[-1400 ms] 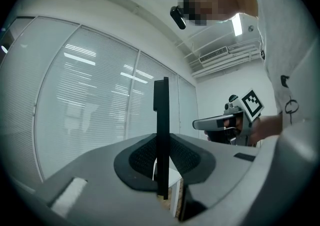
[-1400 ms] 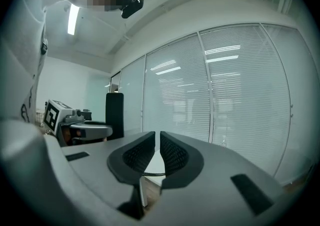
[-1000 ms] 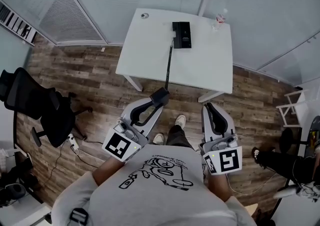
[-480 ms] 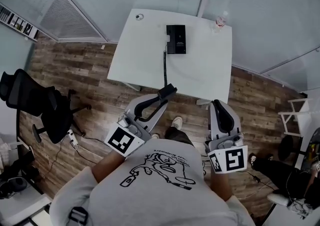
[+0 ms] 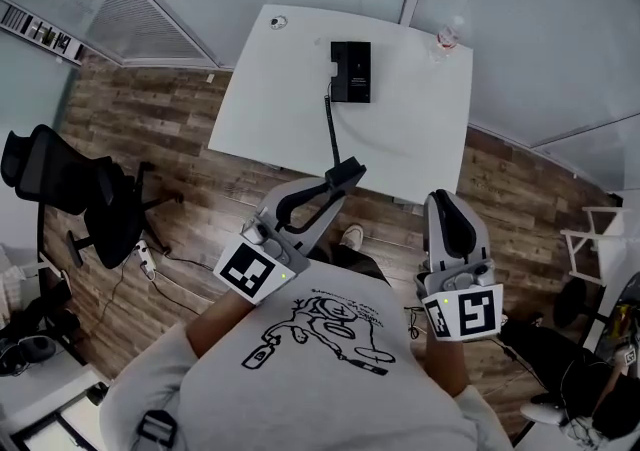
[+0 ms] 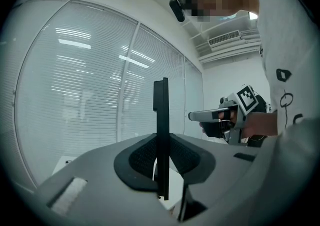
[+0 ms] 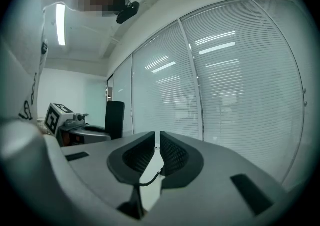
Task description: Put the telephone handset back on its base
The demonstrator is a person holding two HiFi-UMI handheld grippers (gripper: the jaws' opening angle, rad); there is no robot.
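1. Nearest the person, low and right of centre in the head view, the right tongs (image 5: 444,201) point up the frame. In the right gripper view these tongs (image 7: 157,152) are drawn almost together with nothing between them, so this one rides along empty.
2. Left of centre, the left tongs (image 5: 333,186) angle up and to the right. They are clenched on the handset (image 5: 348,173).
3. In the left gripper view the handset (image 6: 160,120) stands upright, edge-on between the pads, with its long axis vertical. Most of its length rises above the left tongs (image 6: 161,157).
4. So the task's thing is in the air, showing right at the near edge of the white surface (image 5: 420,129) in the head view.
5. The black cord (image 5: 331,129) runs from the handset straight up the frame across the surface.
6. The cord ends at the base (image 5: 351,71), in the upper centre of the frame toward the far edge, with its long axis running up the frame.
7. What matters next is that the base lies well ahead of the left tongs, almost dead in line and a touch to the right. The right tongs sit further off to the right.
8. My read is that the upright handset must be tipped flat along the base's length.
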